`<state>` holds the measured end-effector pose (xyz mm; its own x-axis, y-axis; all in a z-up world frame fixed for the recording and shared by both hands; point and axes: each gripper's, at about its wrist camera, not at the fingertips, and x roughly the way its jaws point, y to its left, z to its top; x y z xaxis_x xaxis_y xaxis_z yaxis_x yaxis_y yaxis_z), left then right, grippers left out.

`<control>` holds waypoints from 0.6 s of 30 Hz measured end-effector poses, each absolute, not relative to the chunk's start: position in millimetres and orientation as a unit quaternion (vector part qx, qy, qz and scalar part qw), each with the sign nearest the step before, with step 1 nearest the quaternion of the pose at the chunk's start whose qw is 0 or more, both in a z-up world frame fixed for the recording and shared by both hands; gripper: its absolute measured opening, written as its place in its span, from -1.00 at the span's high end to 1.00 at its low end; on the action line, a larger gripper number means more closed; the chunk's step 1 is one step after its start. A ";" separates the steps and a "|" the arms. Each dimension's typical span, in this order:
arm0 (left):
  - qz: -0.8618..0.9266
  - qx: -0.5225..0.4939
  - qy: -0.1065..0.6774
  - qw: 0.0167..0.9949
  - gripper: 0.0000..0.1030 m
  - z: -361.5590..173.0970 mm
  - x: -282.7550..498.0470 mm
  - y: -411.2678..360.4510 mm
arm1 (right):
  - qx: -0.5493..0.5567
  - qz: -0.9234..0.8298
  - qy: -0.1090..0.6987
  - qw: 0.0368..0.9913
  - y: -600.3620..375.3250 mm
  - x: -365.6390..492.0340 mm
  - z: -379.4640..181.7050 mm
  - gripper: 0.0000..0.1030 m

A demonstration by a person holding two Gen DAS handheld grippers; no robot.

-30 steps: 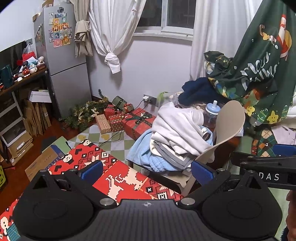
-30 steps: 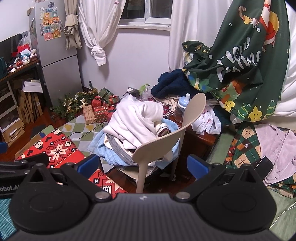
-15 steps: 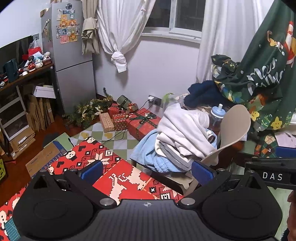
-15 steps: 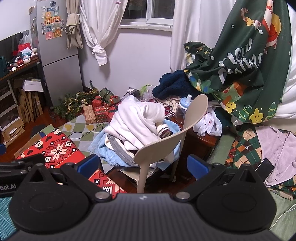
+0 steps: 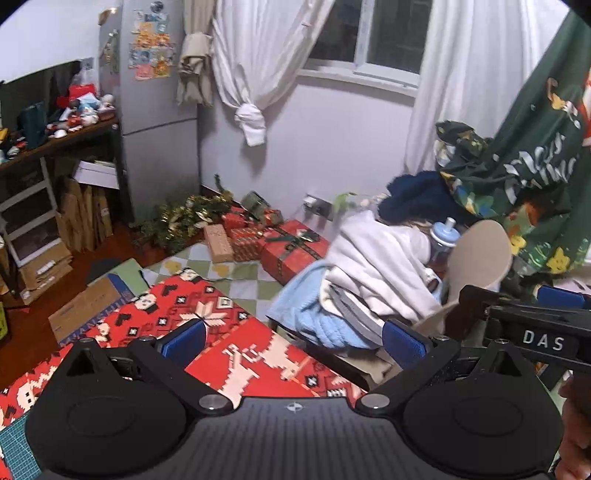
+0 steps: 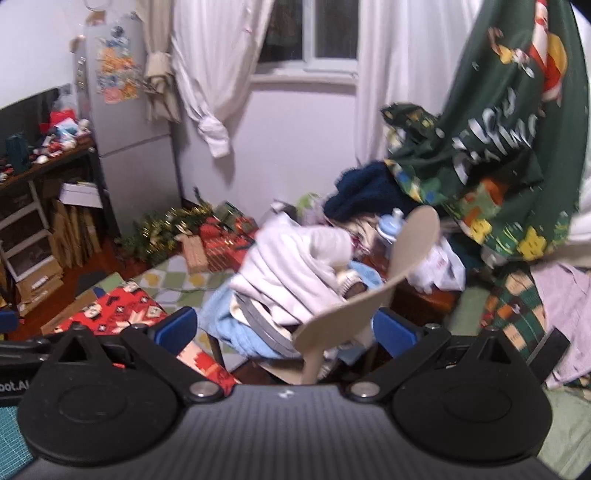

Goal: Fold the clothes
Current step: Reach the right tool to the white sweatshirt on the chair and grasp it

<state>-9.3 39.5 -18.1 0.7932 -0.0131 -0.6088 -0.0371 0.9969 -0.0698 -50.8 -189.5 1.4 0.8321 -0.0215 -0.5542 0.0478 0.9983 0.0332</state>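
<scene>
Left wrist view starts at the left tool (image 5: 293, 338), its blue-padded fingers (image 5: 184, 341) spread wide with nothing between them. Under it lies a red patterned cloth (image 5: 236, 343) covering the bench, with a strip of green cutting mat (image 5: 16, 448) at the near left edge. To the right, the other tool's black arm reaches into the picture. Just past the bench edge stands a beige plastic chair (image 5: 480, 258) heaped with clothes (image 5: 373, 273): white and grey pieces on top of a light blue one. Beyond the chair, on the floor, sit wrapped gift boxes (image 5: 291, 253) on a green checked mat (image 5: 221, 267), with tinsel and greenery beside them. A grey fridge (image 5: 155, 110) covered in stickers stands by the far wall, next to a knotted white curtain (image 5: 251, 85) and a window (image 5: 365, 35).

Right wrist view, somewhat blurred, shows the right tool (image 6: 284, 330) likewise gaping, gripping nothing, hovering near the chair (image 6: 388, 291) and the pile of clothes (image 6: 295, 266). A baby bottle (image 6: 389, 227) stands behind the chair back. Farther right, a lilac garment (image 6: 565, 306) lies over a green plaid blanket (image 6: 517, 306), and a dark green Christmas banner (image 6: 509, 122) hangs above a navy bundle (image 6: 365, 190). At far left a cluttered shelf (image 6: 48, 158) stands beside the fridge (image 6: 122, 122).
</scene>
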 end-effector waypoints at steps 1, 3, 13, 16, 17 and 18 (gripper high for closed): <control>0.010 -0.040 0.320 0.947 -1.00 -19.4 -8.8 41.1 | 0.022 -0.014 0.283 0.959 -187.6 -50.5 0.6 -0.99; 0.016 -0.048 0.320 0.946 -1.00 -22.0 -6.3 44.4 | 0.020 -0.007 0.273 0.962 -183.6 -47.7 -1.5 -0.99; 0.021 -0.093 0.324 0.941 -1.00 -26.0 37.3 52.5 | -0.016 0.032 0.232 0.972 -196.1 11.5 3.1 -0.99; 0.017 -0.090 0.321 0.943 -1.00 -23.3 61.1 45.7 | -0.032 0.049 0.241 0.969 -205.8 45.9 14.1 -0.99; 0.012 -0.090 0.314 0.945 -1.00 -23.1 67.4 43.3 | -0.036 0.056 0.244 0.967 -209.0 58.2 18.1 -0.99; 0.007 -0.091 0.307 0.947 -1.00 -22.9 74.0 40.9 | -0.039 0.062 0.248 0.966 -212.3 71.2 21.9 -0.99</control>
